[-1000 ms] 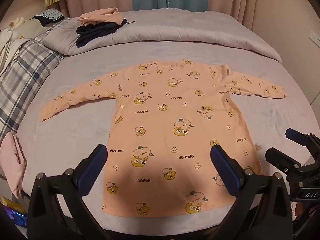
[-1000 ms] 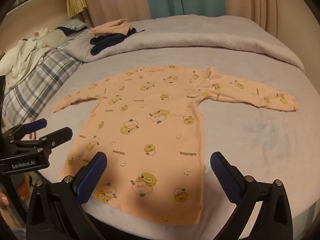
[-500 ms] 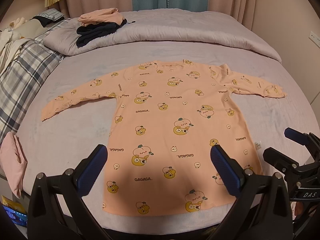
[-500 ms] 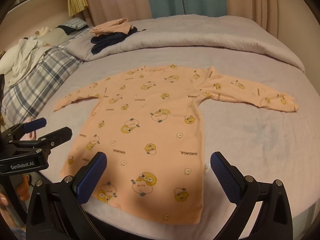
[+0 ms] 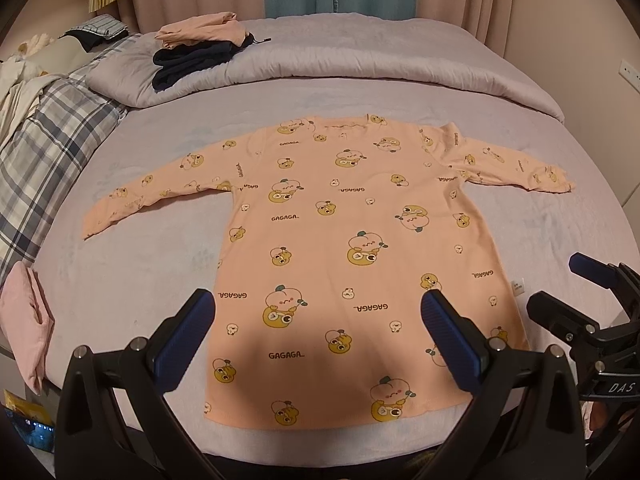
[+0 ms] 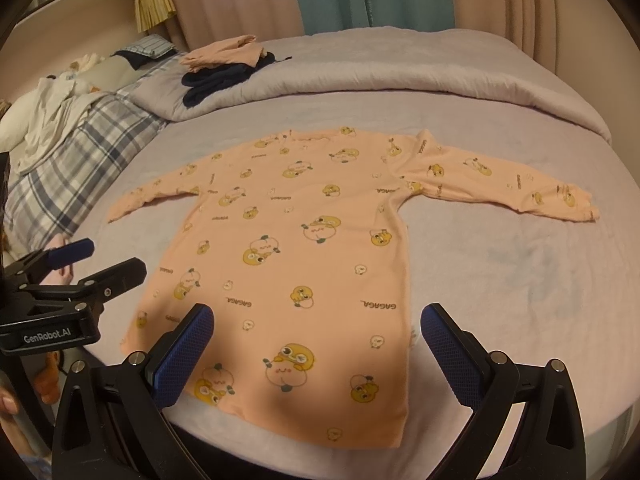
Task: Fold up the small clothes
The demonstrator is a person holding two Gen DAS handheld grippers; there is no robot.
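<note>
The peach long-sleeved cartoon-print cotton shirt lies flat mid-bed, sleeves out, seemingly ready for folding; left claw and right claw hover spread near its hem

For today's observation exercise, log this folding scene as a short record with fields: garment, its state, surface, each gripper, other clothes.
garment: peach printed long-sleeved top
state: flat, unfolded, both sleeves spread out
surface: lilac bed sheet
left gripper: open, holding nothing
right gripper: open, holding nothing
other clothes: peach and dark pile on the rolled duvet
</note>
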